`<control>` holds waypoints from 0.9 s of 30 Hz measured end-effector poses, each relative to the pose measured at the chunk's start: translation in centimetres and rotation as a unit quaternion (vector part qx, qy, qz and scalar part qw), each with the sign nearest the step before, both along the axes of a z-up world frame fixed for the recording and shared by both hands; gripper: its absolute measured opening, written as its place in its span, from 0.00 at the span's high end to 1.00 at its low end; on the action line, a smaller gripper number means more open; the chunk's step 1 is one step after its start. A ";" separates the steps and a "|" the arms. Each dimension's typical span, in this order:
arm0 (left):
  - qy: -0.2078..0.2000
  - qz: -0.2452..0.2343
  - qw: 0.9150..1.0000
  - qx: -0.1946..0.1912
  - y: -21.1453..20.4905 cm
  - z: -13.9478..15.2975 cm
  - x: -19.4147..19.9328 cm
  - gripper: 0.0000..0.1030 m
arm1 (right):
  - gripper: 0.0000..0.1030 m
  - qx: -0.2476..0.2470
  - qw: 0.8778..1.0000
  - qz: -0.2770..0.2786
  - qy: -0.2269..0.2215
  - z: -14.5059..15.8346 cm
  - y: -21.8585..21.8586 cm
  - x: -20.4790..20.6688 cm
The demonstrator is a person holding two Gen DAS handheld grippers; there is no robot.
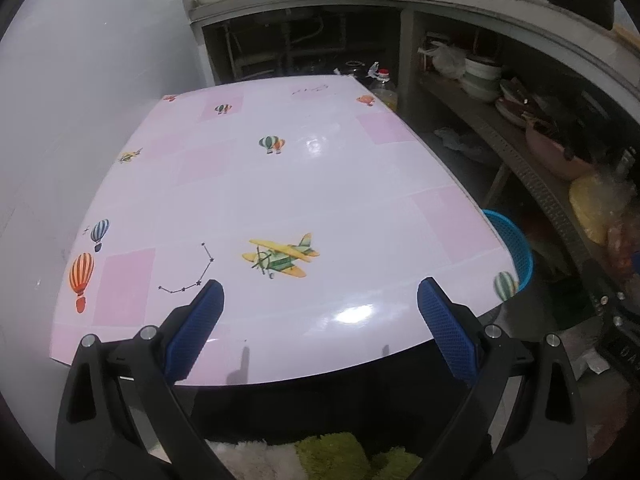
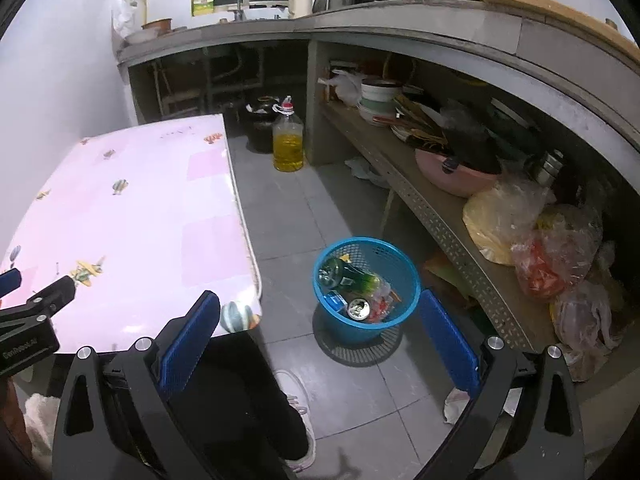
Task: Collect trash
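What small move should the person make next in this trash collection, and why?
Probably hold both grippers back: the table shows no loose trash, the blue basket already holds a green bottle and a can, and both grippers are open with nothing in them.

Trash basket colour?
Blue mesh basket, clearest in the right wrist view.

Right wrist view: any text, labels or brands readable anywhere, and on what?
Left hand-held gripper, white print on its black body: blurred, unreadable.
Yellow detergent jug label: too small.
Oil bottle: no readable label.
Green bottle and can in the blue basket: print illegible.
Table, scribble at far edge: unreadable.
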State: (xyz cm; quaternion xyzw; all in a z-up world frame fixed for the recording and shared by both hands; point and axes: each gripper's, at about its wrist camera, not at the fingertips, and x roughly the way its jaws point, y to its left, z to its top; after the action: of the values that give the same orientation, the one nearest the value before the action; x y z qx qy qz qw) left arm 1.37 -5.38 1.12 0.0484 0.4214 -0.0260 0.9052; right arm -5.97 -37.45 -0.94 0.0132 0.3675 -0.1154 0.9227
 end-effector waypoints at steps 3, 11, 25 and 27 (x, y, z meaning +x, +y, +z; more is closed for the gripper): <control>0.002 0.010 1.000 0.006 0.2 -0.3 0.2 0.09 | 0.06 -0.002 1.000 -0.007 0.006 -0.3 -0.6 0.3; -0.013 0.040 0.999 0.016 1.0 0.1 0.6 0.09 | 0.06 -0.006 1.000 -0.021 0.012 -0.6 -1.7 0.8; -0.020 0.039 0.999 0.025 0.9 0.4 0.1 0.09 | 0.06 -0.008 1.000 -0.021 0.010 -0.4 -2.0 0.8; -0.021 0.039 0.999 0.025 0.9 0.5 0.1 0.09 | 0.06 -0.008 1.000 -0.022 0.010 -0.4 -1.9 0.7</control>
State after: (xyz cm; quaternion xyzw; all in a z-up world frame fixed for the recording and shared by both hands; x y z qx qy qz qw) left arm 1.43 -4.52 1.58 0.0545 0.4047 0.0211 0.9126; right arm -5.23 -39.37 -1.33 0.0123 0.3756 -0.1386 0.9163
